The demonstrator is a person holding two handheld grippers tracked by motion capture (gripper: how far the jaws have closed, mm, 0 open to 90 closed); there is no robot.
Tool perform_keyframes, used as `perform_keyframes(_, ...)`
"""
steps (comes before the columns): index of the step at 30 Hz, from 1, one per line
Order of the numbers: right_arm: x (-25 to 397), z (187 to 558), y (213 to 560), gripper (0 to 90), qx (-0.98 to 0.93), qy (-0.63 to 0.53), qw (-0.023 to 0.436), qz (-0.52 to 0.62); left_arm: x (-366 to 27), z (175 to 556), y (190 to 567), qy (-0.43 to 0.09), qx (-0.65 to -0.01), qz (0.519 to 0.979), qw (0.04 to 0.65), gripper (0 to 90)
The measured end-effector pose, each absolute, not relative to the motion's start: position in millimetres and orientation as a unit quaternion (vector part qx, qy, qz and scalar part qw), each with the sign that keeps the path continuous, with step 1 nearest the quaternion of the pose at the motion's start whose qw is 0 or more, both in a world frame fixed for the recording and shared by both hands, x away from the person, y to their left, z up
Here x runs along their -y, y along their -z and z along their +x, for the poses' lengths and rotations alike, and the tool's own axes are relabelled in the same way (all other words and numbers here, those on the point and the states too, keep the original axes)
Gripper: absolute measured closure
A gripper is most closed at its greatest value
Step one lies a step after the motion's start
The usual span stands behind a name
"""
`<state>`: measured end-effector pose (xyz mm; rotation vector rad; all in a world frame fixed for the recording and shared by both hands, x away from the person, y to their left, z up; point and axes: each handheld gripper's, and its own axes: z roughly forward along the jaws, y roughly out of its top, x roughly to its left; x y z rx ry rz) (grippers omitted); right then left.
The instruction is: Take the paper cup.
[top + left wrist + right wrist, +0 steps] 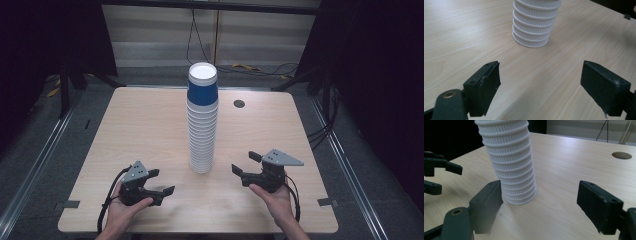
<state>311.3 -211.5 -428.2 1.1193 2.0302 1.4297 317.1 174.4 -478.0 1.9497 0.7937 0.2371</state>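
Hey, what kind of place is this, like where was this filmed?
Probably a lab or studio set up for recording handling tasks. A bare wooden table stands between dark curtains, cables trail over the floor behind it, and a person's hands hold the left gripper and right gripper beside a stack of cups.

Wooden table [140,130], round grommet hole [239,104], floor cables [260,67]

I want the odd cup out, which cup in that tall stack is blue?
The topmost paper cup of the stack: its outer wall is blue, while every cup beneath shows only white ribbed rims.
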Motion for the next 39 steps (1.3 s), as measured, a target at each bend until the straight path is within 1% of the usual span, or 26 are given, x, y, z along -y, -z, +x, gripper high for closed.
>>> perform_keyframes(5,203.7,318.1,407.7,18.7,-0.728,-0.531,0.205,0.384,-173.9,317.4,477.1,-0.100,-0.322,0.804,0.490,16.5)
perform_keyframes(13,192.5,329.5,375.7,18.1,-0.733,-0.538,0.213,0.356,-174.8,311.4,476.5,-0.099,-0.304,0.809,0.494,15.9)
perform_keyframes(16,189.6,333.9,363.6,21.2,-0.730,-0.551,0.215,0.342,-174.9,311.3,476.6,-0.100,-0.310,0.806,0.494,15.9)
perform_keyframes(19,189.0,340.1,348.0,20.6,-0.725,-0.564,0.212,0.334,-175.4,312.5,476.7,-0.101,-0.312,0.805,0.495,15.9)
perform_keyframes(20,188.6,342.6,336.6,20.2,-0.725,-0.568,0.215,0.326,-175.4,312.4,476.7,-0.100,-0.311,0.806,0.494,15.8)
perform_keyframes(21,188.6,342.6,336.6,20.2,-0.725,-0.568,0.215,0.326,-175.5,312.4,476.5,-0.098,-0.309,0.806,0.495,15.8)
perform_keyframes(24,187.3,342.7,320.1,20.5,-0.721,-0.577,0.221,0.315,-174.7,311.8,476.3,-0.096,-0.304,0.807,0.497,15.8)
perform_keyframes(27,183.1,343.3,302.8,20.2,-0.723,-0.585,0.208,0.303,-174.0,311.9,476.2,-0.096,-0.303,0.808,0.496,15.8)
perform_keyframes(28,183.1,343.3,302.8,20.2,-0.723,-0.585,0.208,0.303,-173.9,312.0,476.1,-0.095,-0.303,0.808,0.497,15.8)
perform_keyframes(30,181.6,345.1,294.5,15.2,-0.731,-0.584,0.196,0.294,-174.2,312.0,476.0,-0.093,-0.303,0.807,0.498,15.8)
perform_keyframes(31,182.0,346.4,289.4,15.2,-0.729,-0.590,0.190,0.292,-174.3,312.2,476.0,-0.093,-0.303,0.807,0.498,15.8)
perform_keyframes(38,176.3,355.0,262.9,14.4,-0.722,-0.604,0.197,0.272,-174.1,314.3,477.0,-0.090,-0.306,0.808,0.496,15.8)
perform_keyframes(39,173.8,357.5,257.9,14.4,-0.726,-0.603,0.192,0.269,-173.9,314.1,477.1,-0.088,-0.308,0.807,0.496,15.8)
